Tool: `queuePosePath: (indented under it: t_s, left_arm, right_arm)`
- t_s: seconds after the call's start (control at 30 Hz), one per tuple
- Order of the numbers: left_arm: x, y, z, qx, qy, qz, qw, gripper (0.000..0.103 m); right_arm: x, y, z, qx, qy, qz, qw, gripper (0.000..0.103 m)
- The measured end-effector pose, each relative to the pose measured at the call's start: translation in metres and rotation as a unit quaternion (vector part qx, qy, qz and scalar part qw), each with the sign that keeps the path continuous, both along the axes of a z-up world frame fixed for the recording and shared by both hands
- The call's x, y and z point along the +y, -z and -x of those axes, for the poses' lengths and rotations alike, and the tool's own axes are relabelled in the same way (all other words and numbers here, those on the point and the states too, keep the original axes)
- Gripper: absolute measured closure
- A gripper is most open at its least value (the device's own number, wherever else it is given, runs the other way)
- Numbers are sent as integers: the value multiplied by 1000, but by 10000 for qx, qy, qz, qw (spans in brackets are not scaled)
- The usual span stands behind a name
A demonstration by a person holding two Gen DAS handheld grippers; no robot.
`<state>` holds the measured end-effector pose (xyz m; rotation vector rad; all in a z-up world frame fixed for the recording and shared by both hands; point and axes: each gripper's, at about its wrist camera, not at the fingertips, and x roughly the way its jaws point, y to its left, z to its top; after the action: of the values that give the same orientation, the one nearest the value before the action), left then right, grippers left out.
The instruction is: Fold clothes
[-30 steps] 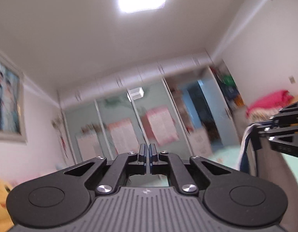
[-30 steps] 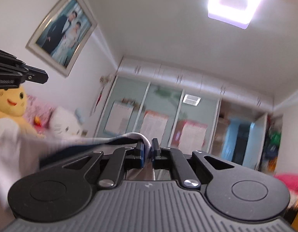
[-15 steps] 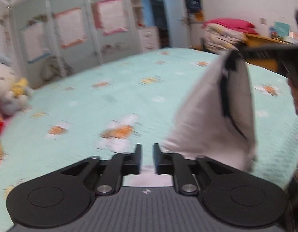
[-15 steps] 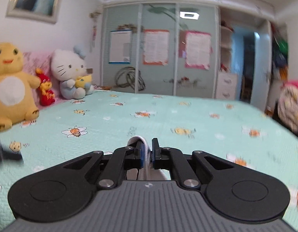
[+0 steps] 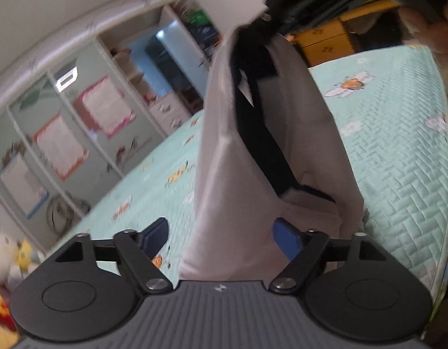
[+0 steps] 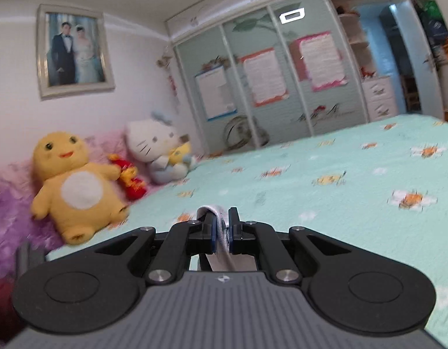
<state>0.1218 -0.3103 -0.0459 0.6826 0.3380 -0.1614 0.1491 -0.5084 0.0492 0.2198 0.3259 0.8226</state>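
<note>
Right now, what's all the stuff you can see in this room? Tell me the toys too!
Garment: one, white with dark trim, hanging over the bed.
Bedspread: one, mint green, bee pattern.
Duck plush: one, yellow, by the wall.
Cat plush: one, white, beside the duck.
Red toy: one, between them.
Framed photo: one, on the wall.
Wardrobe: one, pale green doors with posters.
Left gripper: open around the garment.
Right gripper: shut on the garment.

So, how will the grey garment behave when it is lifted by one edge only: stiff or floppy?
Probably floppy: the grey garment hangs in long soft folds from the right gripper, which pinches one bunched edge. It looks light, since that small pinch carries it. It may swing, as the lower part hangs free between the open fingers of the left gripper.
</note>
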Motion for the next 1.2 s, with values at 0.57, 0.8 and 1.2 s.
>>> queuePosePath:
  t_s: [0.57, 0.8, 1.2]
  left_arm:
    - [49, -31, 4, 855, -225, 974, 9913, 101]
    - [72, -69, -24, 141, -1064, 1111, 9880, 100]
    - [104, -46, -78, 847, -2403, 1657, 9527, 45]
  right_arm:
    - [20, 5, 37, 64, -983, 741, 9924, 97]
    - [44, 6, -36, 257, 390, 598, 9971, 95]
    - [35, 59, -72, 1124, 805, 569, 9888, 37]
